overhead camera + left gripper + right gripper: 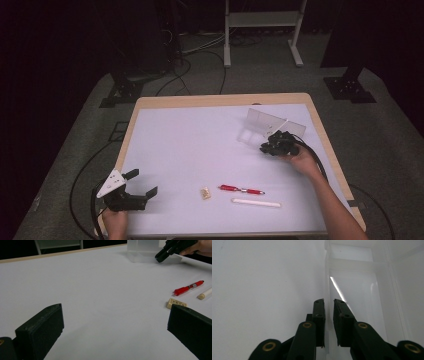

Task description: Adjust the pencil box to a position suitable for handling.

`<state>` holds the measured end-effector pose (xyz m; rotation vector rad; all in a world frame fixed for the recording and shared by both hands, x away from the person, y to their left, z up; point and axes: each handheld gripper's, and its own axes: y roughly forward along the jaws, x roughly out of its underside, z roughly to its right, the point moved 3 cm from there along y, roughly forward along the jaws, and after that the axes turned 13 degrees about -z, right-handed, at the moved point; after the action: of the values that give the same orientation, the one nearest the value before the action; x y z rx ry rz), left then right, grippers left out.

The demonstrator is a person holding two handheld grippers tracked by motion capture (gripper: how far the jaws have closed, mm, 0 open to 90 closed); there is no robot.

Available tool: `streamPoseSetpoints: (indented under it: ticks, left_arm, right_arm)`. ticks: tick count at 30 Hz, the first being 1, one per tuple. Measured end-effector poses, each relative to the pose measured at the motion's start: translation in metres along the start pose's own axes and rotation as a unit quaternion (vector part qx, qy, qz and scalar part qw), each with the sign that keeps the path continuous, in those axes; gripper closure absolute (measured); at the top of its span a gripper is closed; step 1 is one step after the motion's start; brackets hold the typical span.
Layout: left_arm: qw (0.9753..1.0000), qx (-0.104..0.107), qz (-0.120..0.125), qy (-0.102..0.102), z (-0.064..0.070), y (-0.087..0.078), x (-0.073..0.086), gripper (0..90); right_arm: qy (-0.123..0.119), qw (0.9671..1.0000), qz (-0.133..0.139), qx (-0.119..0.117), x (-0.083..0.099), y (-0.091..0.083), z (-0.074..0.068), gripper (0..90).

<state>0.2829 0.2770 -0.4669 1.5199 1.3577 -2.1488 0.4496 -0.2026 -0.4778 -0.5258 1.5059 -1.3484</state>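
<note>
The clear plastic box (260, 127) sits at the table's (185, 145) two o'clock. The right gripper (328, 302) pinches the box's near wall, jaws almost together, hand reaching forward. At eight o'clock the left gripper (134, 184) rests low, jaws wide apart.

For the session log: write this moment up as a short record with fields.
surface: white table
right gripper: jaws nearly closed on the near wall of the clear plastic box
left gripper: open, holds nothing, at the table's near left corner
red pen: lying flat, near centre
white stick: lying just nearer than the pen, apart from it
small tan block: left of the pen
</note>
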Motion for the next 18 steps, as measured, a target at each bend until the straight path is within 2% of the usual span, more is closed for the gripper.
streamPoseSetpoints:
  ticks: [5, 10, 18]
  left_arm:
    - [1.0000, 0.001, 0.000, 0.000, 0.0003, 0.0003, -0.0001, 0.0]
    - [1.0000, 0.002, 0.001, 0.000, -0.0004, -0.0003, 0.0003, 0.0]
    - [1.0000, 0.001, 0.002, -0.001, -0.0009, -0.0007, 0.0004, 0.0]
  right_arm:
    - [-0.011, 0.9999, -0.001, 0.005, 0.0000, 0.0006, -0.0003, 81.4]
    - [-0.008, 0.9999, -0.005, 0.002, 0.0009, 0.0027, 0.0013, 82.2]
    - [-0.022, 0.9997, -0.009, -0.004, -0.0023, 0.0022, 0.0013, 85.2]
